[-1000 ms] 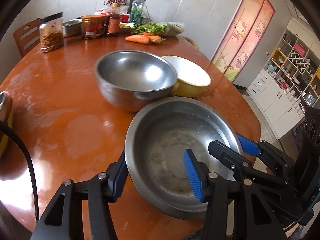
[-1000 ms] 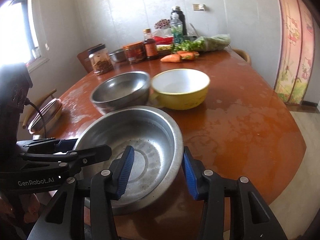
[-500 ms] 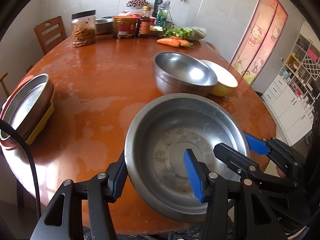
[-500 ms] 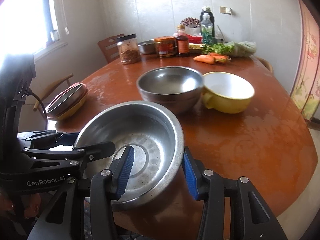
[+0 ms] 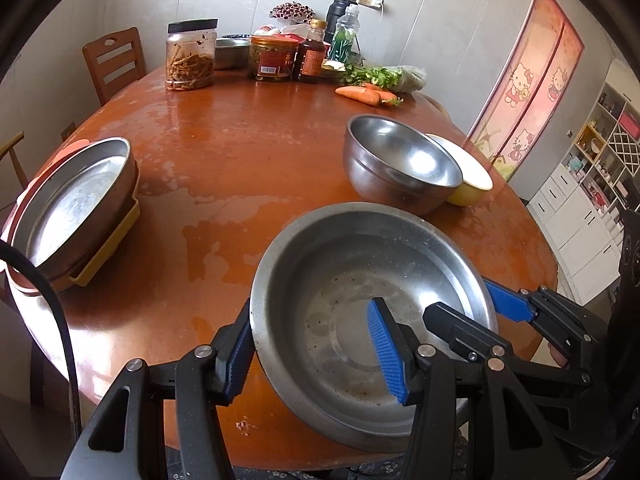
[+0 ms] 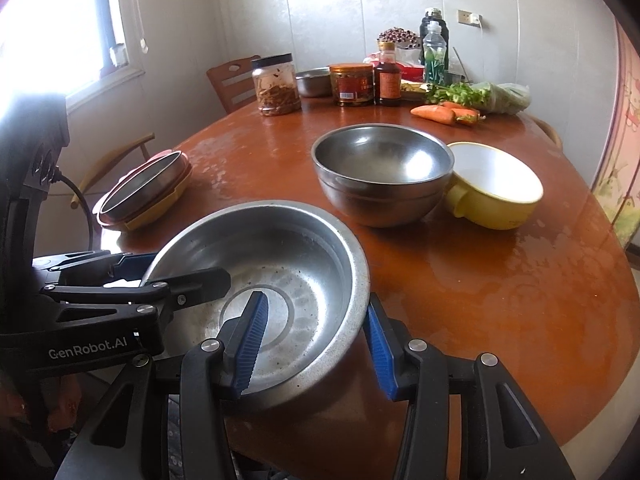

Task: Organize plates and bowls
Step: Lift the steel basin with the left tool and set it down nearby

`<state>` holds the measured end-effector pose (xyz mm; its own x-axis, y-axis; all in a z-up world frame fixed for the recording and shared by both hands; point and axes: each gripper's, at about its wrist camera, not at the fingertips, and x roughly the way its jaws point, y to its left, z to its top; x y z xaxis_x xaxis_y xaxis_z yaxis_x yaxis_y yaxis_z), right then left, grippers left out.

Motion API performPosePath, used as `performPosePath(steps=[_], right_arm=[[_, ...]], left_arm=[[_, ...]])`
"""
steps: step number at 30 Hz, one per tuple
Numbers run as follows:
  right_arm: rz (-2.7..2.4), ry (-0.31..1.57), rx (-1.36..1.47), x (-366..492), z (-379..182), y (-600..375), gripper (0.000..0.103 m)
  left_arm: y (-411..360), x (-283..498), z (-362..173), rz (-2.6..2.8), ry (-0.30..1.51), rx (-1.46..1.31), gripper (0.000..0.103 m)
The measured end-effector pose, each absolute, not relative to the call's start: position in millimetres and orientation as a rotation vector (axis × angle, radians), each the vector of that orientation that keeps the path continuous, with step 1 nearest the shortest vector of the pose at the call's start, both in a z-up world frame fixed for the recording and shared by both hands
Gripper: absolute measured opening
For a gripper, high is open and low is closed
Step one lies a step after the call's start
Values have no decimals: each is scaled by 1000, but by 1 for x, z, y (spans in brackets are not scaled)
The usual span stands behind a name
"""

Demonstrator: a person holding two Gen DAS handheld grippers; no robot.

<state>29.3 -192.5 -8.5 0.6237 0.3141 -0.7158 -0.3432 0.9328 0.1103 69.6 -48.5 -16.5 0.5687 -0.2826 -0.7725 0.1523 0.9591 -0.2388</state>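
Now both grippers hold one big metal pan (image 5: 360,312) by its rim, just above the near edge of the table (image 5: 224,160). The left gripper (image 5: 316,354) has one blue finger outside the rim and one inside the pan, with its jaws only partly closed around the pan's side. The right gripper (image 6: 314,344) grips the other side the same way, one finger inside and one outside. It shows in the left view too (image 5: 492,312).

Past the pan, toward the wall, sits a deep steel bowl (image 6: 380,172). A yellow bowl (image 6: 496,184) touches it on the bowl's right side. Far to the left of the pan, at the table's edge, is a stack of plates (image 5: 76,208) with a metal one on top.

Behind the steel bowl, at the far side of the table, stand some jars (image 6: 352,84) and bottles (image 6: 434,54). Two carrots (image 6: 438,114) lie near them, beside some greens (image 6: 464,94). A chair (image 5: 114,62) stands by the wall.
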Motion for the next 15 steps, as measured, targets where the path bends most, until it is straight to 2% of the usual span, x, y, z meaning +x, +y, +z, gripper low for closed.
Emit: performPosePath(steps=[15], right_arm=[[387,833,-19,37,-11,-191,51]], left_arm=[[-48,70,-13,-243,911,-130,54]])
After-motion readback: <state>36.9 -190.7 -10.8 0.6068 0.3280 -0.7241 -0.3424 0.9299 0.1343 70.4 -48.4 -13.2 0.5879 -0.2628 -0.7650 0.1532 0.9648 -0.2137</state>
